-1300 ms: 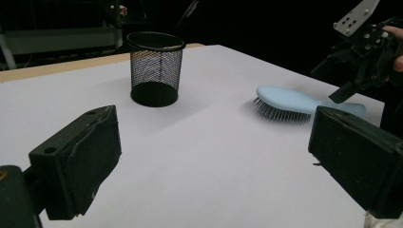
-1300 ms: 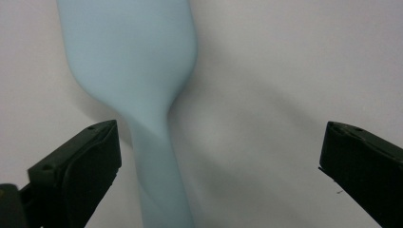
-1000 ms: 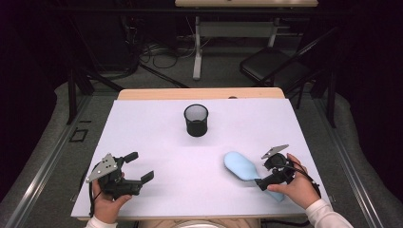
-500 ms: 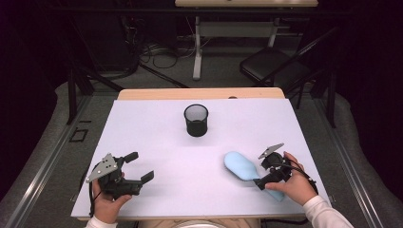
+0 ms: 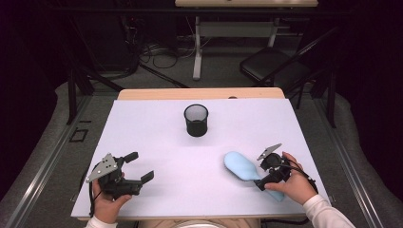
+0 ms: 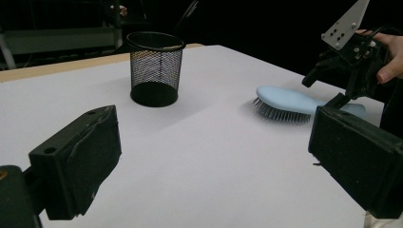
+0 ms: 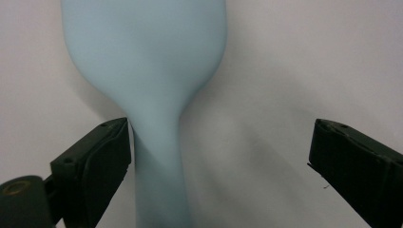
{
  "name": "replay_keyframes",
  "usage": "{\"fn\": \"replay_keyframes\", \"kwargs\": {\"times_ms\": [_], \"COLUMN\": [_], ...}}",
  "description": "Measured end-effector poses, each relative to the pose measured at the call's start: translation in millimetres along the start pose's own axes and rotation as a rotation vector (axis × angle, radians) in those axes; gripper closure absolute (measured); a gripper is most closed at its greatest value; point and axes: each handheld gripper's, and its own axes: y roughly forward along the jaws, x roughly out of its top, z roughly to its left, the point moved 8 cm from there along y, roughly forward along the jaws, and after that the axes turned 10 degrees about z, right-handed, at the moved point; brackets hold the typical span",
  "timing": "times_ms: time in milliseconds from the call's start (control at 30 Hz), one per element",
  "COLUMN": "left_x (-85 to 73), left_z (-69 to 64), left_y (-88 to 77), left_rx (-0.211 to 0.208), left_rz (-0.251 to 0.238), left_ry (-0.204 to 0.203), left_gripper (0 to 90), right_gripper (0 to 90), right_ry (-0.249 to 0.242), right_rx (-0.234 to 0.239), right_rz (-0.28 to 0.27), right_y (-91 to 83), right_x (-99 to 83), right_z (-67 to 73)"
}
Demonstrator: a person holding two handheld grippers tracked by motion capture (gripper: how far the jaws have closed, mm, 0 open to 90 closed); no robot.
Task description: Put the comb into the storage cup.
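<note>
Surveying the high view: a pale blue hairbrush [image 5: 243, 167] lies flat on the white tabletop [image 5: 157, 128], nearer the person than the black mesh cup [image 5: 196, 120] and off to its right, head pointing back toward the cup. The right tool [image 5: 261, 181] sits over the handle end, placed there, by my reading, to take the brush at its narrowest part. The left tool [image 5: 139, 166] rests well to the left of the brush, holding nothing; it looks parked out of the way.

Left gripper view: both black jaws stand wide apart with bare tabletop between them. The mesh cup [image 6: 155, 69] stands upright ahead; the hairbrush [image 6: 290, 102] lies to its right, bristles down, which keeps it steady. The right tool's hand [image 6: 392, 59] shows beyond the brush.

Right gripper view: the hairbrush neck [image 7: 154, 133] runs up between the jaws, just beside the left jaw, whether touching I cannot tell, and well apart from the right. The jaws have just been closing slightly but remain wide, with no squeeze on the handle yet. Judgement: a grasp is being set up.
</note>
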Motion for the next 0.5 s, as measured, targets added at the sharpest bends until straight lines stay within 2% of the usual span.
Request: {"fn": "replay_keyframes", "kwargs": {"times_ms": [33, 100, 133, 500], "left_x": [0.0, 0.0, -0.1, -0.1], "left_z": [0.0, 0.0, 0.0, 0.0], "left_y": [0.0, 0.0, 0.1, 0.0], "left_rx": [0.0, 0.0, 0.0, 0.0], "left_rz": [0.0, 0.001, 0.001, 0.0], "left_ry": [0.0, 0.0, 0.001, 0.0], "left_gripper": [3.5, 3.4, 3.5, 3.4], "right_gripper": [8.1, 8.7, 9.7, 22.4], "right_ry": [-0.008, -0.007, -0.011, -0.039], "right_rx": [-0.001, 0.001, 0.001, 0.004], "right_rz": [0.028, 0.027, 0.005, 0.009], "right_y": [-1.4, -1.2, 0.3, 0.9], "right_x": [-1.6, -1.4, 0.2, 1.4], "right_z": [0.4, 1.3, 1.5, 8.7]}}
